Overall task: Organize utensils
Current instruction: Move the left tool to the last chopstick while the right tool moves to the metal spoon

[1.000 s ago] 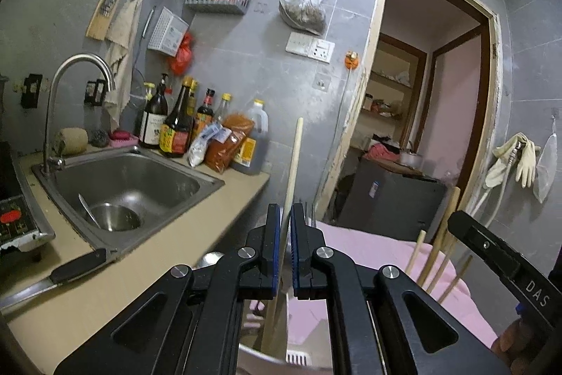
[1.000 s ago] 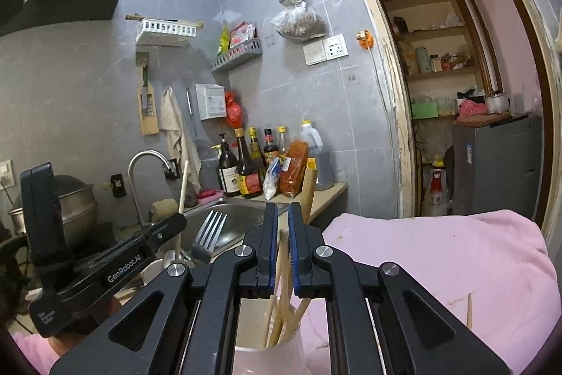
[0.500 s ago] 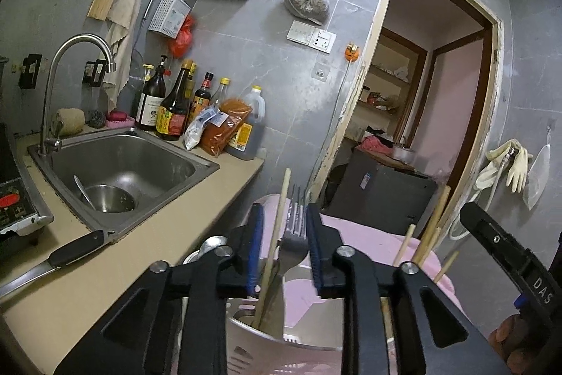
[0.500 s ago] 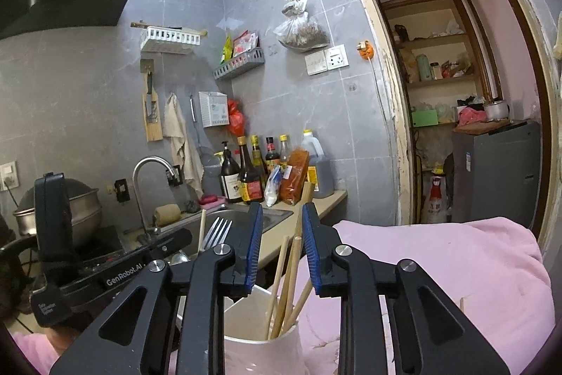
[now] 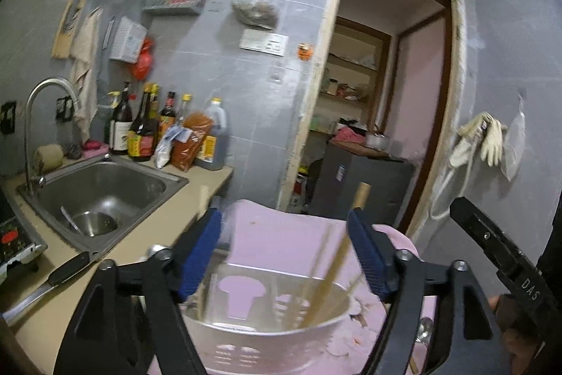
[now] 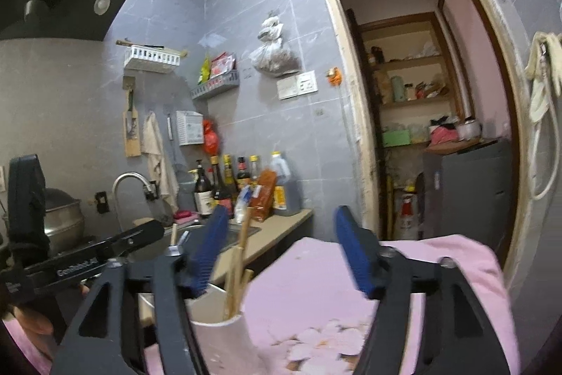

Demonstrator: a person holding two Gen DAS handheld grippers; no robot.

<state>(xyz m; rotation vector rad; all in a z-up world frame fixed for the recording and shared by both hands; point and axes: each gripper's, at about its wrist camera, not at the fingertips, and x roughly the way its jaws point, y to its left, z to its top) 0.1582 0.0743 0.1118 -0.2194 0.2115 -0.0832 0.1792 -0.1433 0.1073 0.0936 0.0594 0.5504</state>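
A white plastic utensil holder (image 5: 267, 315) stands on a pink cloth (image 5: 281, 238), low in the left wrist view. Wooden chopsticks (image 5: 330, 269) lean inside it, blurred. My left gripper (image 5: 284, 255) hangs just above the holder with its jaws opening and nothing pressed between the blue pads. In the right wrist view the same holder (image 6: 217, 322) sits at the lower left with chopsticks (image 6: 239, 262) sticking up. My right gripper (image 6: 281, 252) is above it, its jaws also opening, and the chopsticks stand loose by its left pad.
A steel sink (image 5: 105, 188) with a tap is on the left. A black-handled knife (image 5: 52, 280) lies on the beige counter near it. Sauce bottles (image 5: 147, 125) line the wall. An open doorway (image 5: 379, 115) is behind, and the pink cloth (image 6: 351, 276) spreads right.
Both grippers went from shut on utensils to wide apart, leaving the chopsticks and the fork in the holder. Both have drawn back and risen a little.
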